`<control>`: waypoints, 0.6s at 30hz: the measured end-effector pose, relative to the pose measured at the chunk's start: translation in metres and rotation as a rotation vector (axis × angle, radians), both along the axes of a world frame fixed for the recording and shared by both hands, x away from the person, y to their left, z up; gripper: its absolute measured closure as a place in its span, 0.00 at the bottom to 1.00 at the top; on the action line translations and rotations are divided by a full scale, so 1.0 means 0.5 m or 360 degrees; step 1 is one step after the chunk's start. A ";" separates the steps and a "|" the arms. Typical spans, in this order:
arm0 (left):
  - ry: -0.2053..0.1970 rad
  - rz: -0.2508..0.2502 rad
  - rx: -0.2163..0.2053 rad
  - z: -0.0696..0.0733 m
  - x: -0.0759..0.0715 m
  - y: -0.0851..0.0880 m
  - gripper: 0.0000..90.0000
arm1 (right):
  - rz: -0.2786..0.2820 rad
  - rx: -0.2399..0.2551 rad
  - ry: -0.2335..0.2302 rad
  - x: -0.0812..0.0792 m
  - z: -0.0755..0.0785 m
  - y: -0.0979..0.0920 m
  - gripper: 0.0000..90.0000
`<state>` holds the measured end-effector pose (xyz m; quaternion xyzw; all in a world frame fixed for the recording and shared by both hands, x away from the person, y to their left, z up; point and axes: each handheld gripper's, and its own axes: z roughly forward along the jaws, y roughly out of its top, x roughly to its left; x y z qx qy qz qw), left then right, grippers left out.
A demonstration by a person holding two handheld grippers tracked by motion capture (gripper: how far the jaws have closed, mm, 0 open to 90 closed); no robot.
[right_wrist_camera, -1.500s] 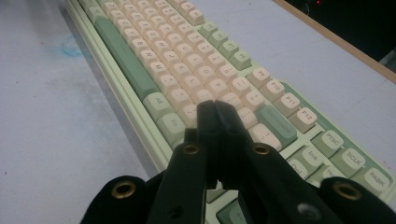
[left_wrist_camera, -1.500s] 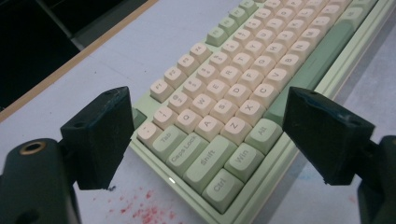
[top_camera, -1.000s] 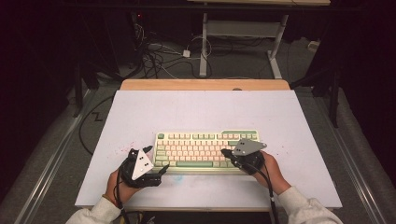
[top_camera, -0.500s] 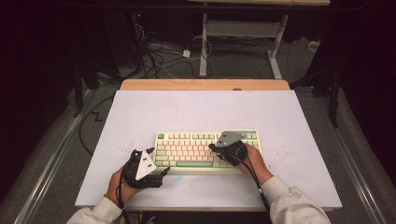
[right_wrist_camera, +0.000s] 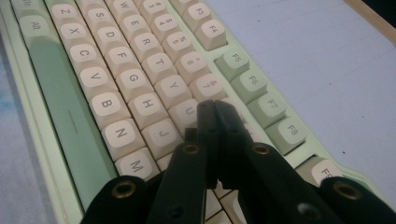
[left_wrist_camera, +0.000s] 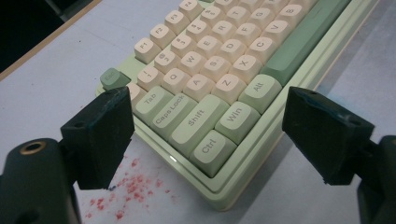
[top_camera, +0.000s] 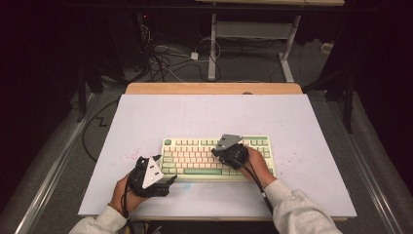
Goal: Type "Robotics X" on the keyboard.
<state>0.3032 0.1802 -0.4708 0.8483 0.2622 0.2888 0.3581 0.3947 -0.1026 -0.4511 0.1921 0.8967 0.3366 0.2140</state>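
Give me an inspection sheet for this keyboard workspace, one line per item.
Surface: white table top, red specks near the keyboard's corner.
Job's things: green and cream keyboard, flat on the table.
Clutter: nothing seen.
Grippers: left gripper open at the keyboard's Ctrl corner; right gripper shut, tips over the keys near U.
Cables: a cable trails from the right gripper; tangled leads on the floor.
Surroundings: dark room, white stand frame behind.

Dark room, grey floor (top_camera: 63,161), tangled cables (top_camera: 160,61) — white desk frame (top_camera: 253,34) behind.
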 end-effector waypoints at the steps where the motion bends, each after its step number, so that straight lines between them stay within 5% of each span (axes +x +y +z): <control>1: 0.0000 -0.0001 0.0002 0.000 0.000 0.000 0.18 | 0.0003 -0.0009 -0.0002 0.000 0.001 0.001 1.00; 6: 0.0004 -0.0003 0.0018 0.000 0.000 -0.002 0.18 | -0.0005 -0.0085 0.0035 -0.003 0.002 0.008 1.00; 18: 0.0001 0.0005 0.0009 0.001 0.000 0.000 0.18 | -0.0033 0.0088 0.0006 -0.010 0.019 -0.016 0.98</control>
